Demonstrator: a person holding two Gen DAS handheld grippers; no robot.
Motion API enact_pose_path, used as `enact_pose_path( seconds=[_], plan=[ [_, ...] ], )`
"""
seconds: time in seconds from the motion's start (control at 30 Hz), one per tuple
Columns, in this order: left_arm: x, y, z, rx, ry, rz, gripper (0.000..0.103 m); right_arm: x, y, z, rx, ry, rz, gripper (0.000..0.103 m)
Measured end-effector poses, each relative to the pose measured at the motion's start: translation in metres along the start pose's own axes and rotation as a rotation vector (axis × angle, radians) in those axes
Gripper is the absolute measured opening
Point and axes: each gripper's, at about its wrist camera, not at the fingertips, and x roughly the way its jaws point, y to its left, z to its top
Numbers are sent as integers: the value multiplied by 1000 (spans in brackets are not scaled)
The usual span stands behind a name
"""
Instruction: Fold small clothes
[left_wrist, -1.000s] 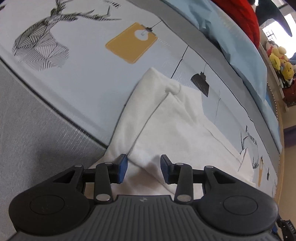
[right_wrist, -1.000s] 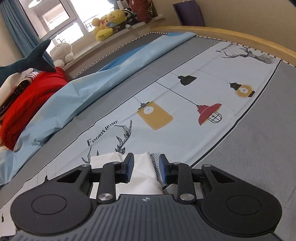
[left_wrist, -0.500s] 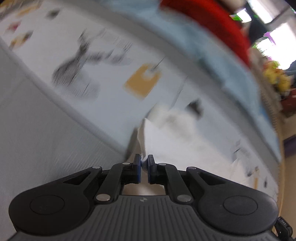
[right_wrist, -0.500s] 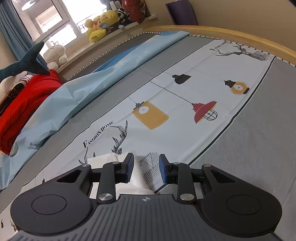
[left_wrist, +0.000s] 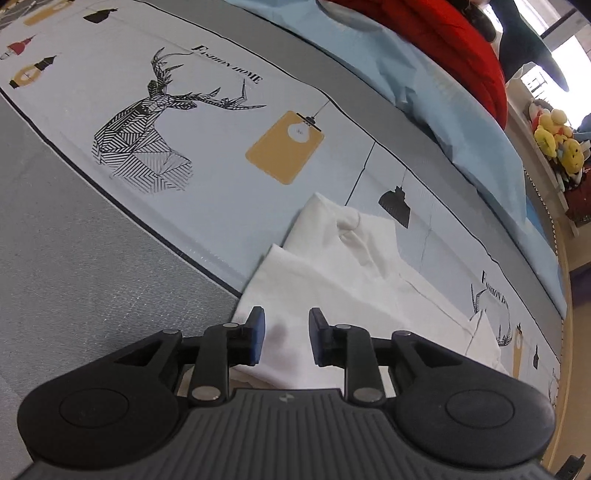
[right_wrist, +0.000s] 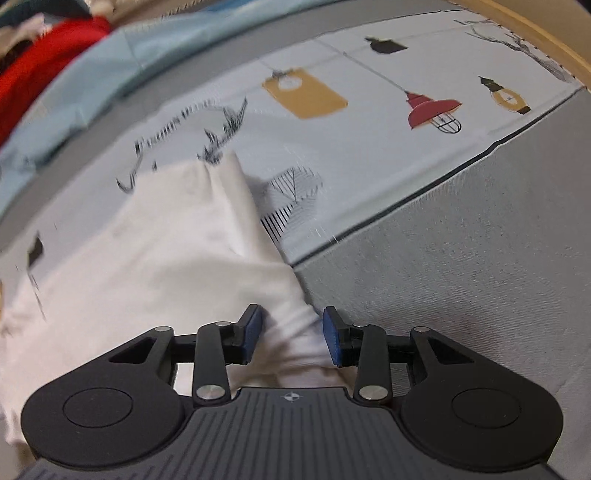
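Because the white garment (left_wrist: 343, 266), spread partly folded on the bed sheet (left_wrist: 221, 177), is judged light and limp, its doubled edges are best pinched by both grippers' parted, empty jaws.

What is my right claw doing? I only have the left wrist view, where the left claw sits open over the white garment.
Observer: The right claw is open, with a bunched edge of the white garment between its jaws.
Operator: Where on the bed cover does that edge lie?
Observer: Right by the dark border line, where the printed panel meets the grey fabric.
Operator: Is that view sharp?
Observer: No, its left side is motion-blurred.
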Motion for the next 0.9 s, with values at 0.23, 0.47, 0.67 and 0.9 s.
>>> enact_pose_path(
  seconds=[0.23,0.47,0.67,0.9],
  plan=[
    [5,-4,-2,-1,15,-12,28,-23,-10,19,29,-134,-55,17],
    [12,-7,-1,-21,24,-11,28,0,-9,37,24,-169,166,38],
    [16,-10,-1,-13,38,-21,28,34,0,55,-51,-82,215,4],
    [21,-18,-1,34,67,-46,28,30,-34,76,16,-221,60,0]
  ],
)
